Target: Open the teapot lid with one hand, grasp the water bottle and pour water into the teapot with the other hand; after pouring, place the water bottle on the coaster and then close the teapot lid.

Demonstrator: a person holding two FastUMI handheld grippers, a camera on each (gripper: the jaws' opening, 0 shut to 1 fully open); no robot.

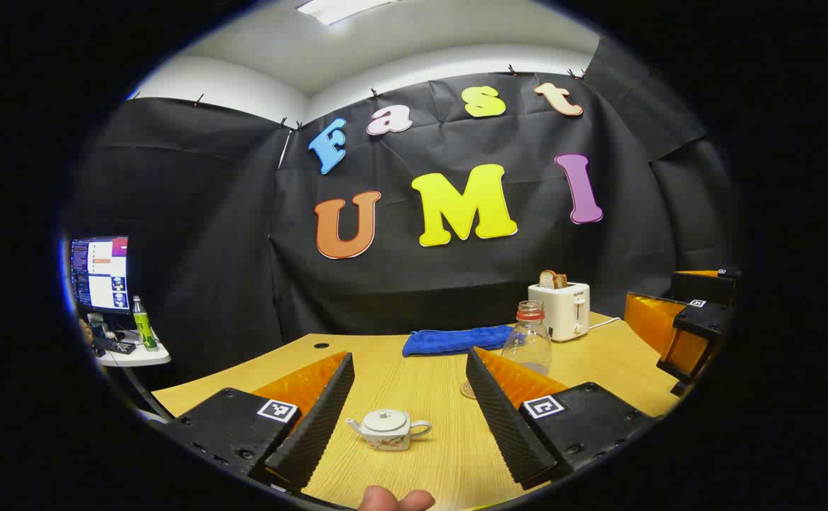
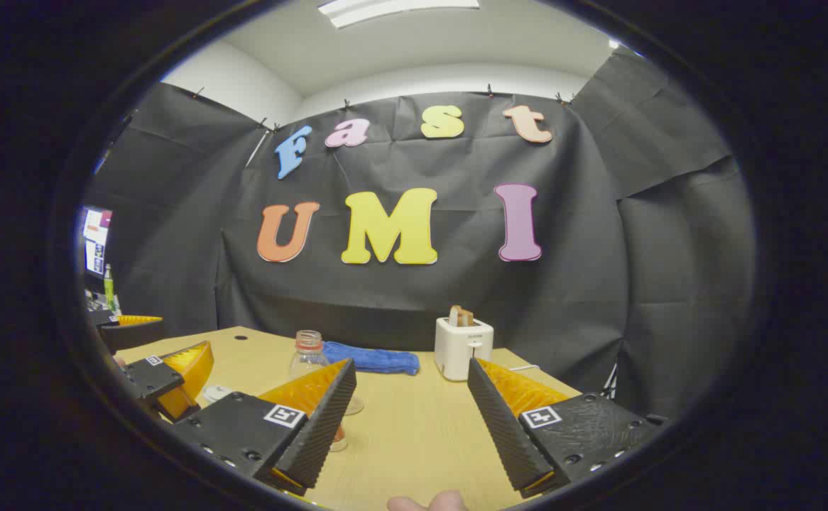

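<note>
A small white teapot (image 1: 389,429) with its lid on stands on the wooden table (image 1: 421,383), low between the fingers of my left gripper (image 1: 409,355), which is open and not touching it. A clear uncapped water bottle (image 1: 527,344) with a red neck ring stands farther back, just right of a round coaster (image 1: 468,389) half hidden by my finger. In the right gripper view the bottle (image 2: 307,353) stands behind the left finger of my right gripper (image 2: 412,363), which is open and holds nothing. The left gripper (image 2: 165,369) shows at that view's left edge, beside the white teapot (image 2: 216,392).
A blue cloth (image 1: 456,339) lies at the table's back, with a white toaster (image 1: 559,309) holding bread to its right. The right gripper (image 1: 698,319) hovers at the table's right side. A side desk with a monitor (image 1: 100,273) and a green bottle (image 1: 145,325) stands far left.
</note>
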